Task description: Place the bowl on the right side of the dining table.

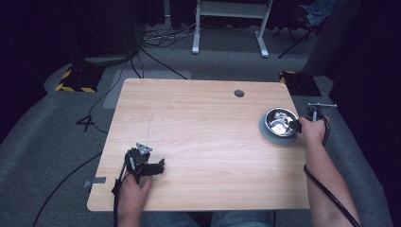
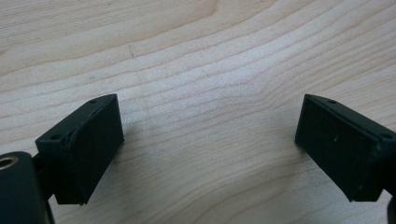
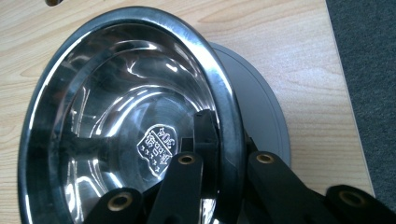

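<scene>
Grey carpet runs all around, cables trailing over it toward a white frame at the back, and in the middle sits the pale wood bench (image 1: 198, 142) with a small round hole near its far edge.

Out at the right-hand edge of the bench is the steel bowl (image 1: 280, 121), seated on a flat grey disc (image 1: 270, 133) that sticks out past it on the near and left sides. The right gripper (image 1: 301, 124) is on it now: in the right gripper view one jaw sits inside the bowl (image 3: 121, 121) against the wall and the other outside, under the rolled rim, so the jaws are clamped across the rim on the side nearest the bench edge. The grey disc (image 3: 259, 98) peeks out behind the rim there.

The bowl looks thin, polished, stiff and light, and I'd judge it slippery. A stamped mark shows in the bottom, and nothing is in it. The rolled rim is the place to take it; the lip gives the outer jaw something to catch under. Held at one point, though, the bowl will want to swing and tilt, so a slow, level lift suits it. Whether the disc comes up with the bowl or stays behind I cannot tell; it seems a separate piece.

Well apart, at the near left corner, the left gripper (image 1: 158, 166) rests low over bare wood, its jaws wide apart with nothing between them, as the left gripper view (image 2: 208, 140) confirms.
</scene>
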A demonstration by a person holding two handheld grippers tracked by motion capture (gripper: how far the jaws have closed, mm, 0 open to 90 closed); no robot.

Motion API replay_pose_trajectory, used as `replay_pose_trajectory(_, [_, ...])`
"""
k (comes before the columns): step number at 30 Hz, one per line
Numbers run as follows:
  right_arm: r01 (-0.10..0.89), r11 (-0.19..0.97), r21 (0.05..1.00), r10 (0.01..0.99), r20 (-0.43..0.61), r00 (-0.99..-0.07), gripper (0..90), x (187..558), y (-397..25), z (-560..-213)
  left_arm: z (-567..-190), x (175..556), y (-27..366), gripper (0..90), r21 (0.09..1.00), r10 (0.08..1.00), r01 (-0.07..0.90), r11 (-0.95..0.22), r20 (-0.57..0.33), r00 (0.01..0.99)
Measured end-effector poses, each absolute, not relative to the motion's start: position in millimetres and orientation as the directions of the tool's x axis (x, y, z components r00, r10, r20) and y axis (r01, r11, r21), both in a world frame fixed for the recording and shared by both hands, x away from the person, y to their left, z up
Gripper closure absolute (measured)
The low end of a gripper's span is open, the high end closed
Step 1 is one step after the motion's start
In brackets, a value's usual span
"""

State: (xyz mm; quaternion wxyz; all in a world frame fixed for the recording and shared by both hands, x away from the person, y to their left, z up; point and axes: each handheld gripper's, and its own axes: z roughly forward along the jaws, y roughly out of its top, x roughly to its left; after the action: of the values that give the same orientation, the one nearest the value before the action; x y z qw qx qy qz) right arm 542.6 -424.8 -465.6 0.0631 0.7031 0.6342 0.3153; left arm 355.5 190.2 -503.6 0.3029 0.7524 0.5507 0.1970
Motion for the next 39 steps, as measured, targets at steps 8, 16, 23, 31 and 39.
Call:
replay_pose_trajectory(8, [0.853,-0.195,0.485,0.928,0.373,-0.001,86.9,542.1,-426.9,-467.8,-503.6,355.5,190.1,7.8,0.673,0.948,0.709,-0.21,-0.038,0.316])
replay_pose_trajectory(16, [0.82,-0.225,0.527,0.923,0.384,0.006,59.4,543.3,-431.0,-469.6,-503.7,355.5,190.0,7.8,0.674,0.949,0.709,-0.208,-0.038,0.314])
replay_pose_trajectory(23, [0.772,-0.209,0.6,0.94,0.341,-0.011,48.5,542.2,-433.2,-449.7,-503.6,355.5,190.2,7.8,0.673,0.948,0.709,-0.21,-0.038,0.316])
replay_pose_trajectory(31, [0.727,-0.161,0.667,0.946,0.314,-0.078,48.3,540.5,-426.8,-421.4,-503.6,355.5,190.2,7.8,0.673,0.948,0.709,-0.21,-0.037,0.316])
replay_pose_trajectory(39, [0.697,-0.104,0.71,0.946,0.287,-0.151,48.3,534.9,-413.5,-393.6,-503.6,355.5,190.2,7.8,0.673,0.948,0.709,-0.21,-0.037,0.316])
